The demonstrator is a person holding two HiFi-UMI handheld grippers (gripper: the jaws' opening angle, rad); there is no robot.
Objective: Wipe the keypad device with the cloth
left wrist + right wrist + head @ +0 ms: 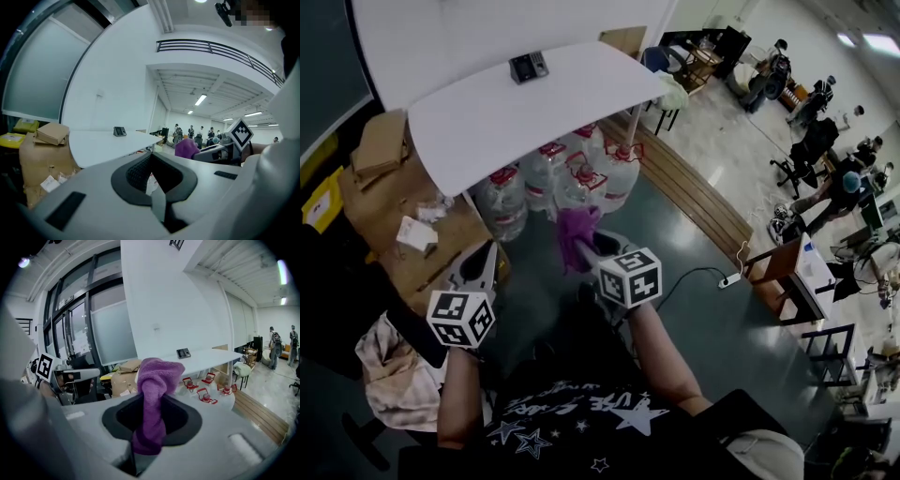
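Observation:
The keypad device (528, 67) is a small dark unit lying on the white table (487, 122), well ahead of both grippers. It also shows far off as the keypad (120, 131) in the left gripper view and the keypad (183, 353) in the right gripper view. My right gripper (581, 248) is shut on a purple cloth (154, 394), which sticks up in a bunch from between the jaws; the cloth (577, 232) hangs short of the table's near edge. My left gripper (487, 253) is held low at the left, its jaws shut with nothing between them (157, 187).
Several large water bottles (553, 178) with red caps stand under the table. Cardboard boxes (380, 141) are stacked at the left. A power strip (729, 279) lies on the floor at the right, near a wooden desk (787, 267). People (825, 141) and chairs are far off at the right.

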